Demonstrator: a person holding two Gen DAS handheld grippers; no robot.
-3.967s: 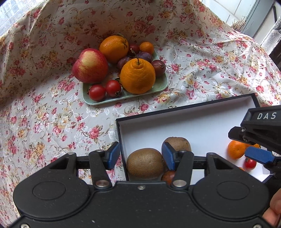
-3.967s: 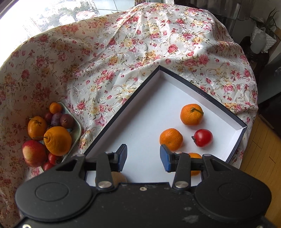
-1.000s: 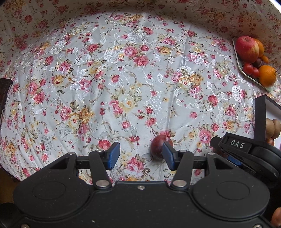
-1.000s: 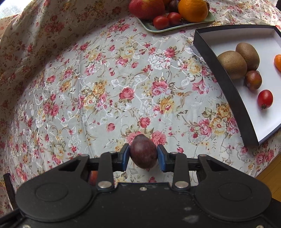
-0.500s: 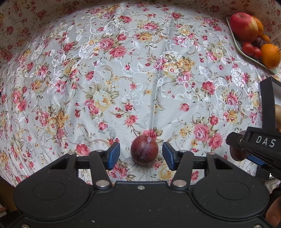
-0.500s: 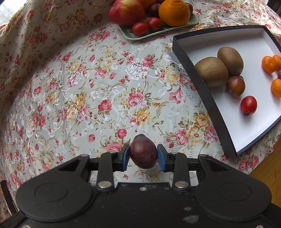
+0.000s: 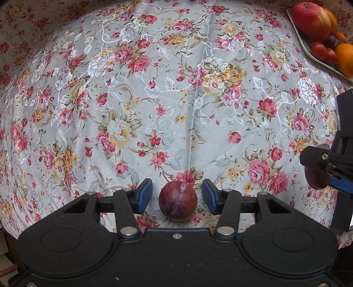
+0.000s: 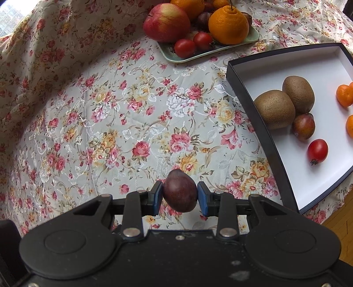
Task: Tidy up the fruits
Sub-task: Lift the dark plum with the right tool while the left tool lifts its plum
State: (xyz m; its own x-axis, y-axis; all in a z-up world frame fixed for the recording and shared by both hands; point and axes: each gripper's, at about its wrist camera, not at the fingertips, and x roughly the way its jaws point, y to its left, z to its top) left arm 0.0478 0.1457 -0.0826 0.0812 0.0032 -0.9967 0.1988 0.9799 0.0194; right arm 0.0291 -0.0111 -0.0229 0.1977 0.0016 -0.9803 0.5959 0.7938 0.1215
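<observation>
A desk covered by a floral tablecloth (image 7: 181, 92) with red and pink roses fills both views.

In the left wrist view, the left gripper (image 7: 177, 196) points down at the cloth. A dark red plum (image 7: 177, 200) lies on the cloth between its two blue pads (image 7: 144, 195). The jaws are closing at this moment, but a small gap shows on each side of the plum, so the pads do not press it yet. At 3 o'clock in this view a part of the right gripper (image 7: 331, 163) enters, with a piece of dark fruit under it. At 1 o'clock the green tray (image 7: 296, 37) shows with a red apple (image 7: 311, 21) and other fruits.

In the right wrist view, the right gripper (image 8: 180, 195) is clenched on a second dark purple plum (image 8: 180, 191); both blue pads touch its sides, and it hangs above the cloth. At 12 o'clock stands the green tray (image 8: 189, 57) with the apple (image 8: 166, 22), a large orange (image 8: 228, 24) and two cherry tomatoes (image 8: 184, 47). At 3 o'clock lies a black box with white inside (image 8: 249, 88). In it are two kiwis (image 8: 275, 111) touching each other, one more plum (image 8: 304, 126) just beside them, a cherry tomato (image 8: 317, 151) near it, and small mandarins (image 8: 344, 95) at the right edge.
</observation>
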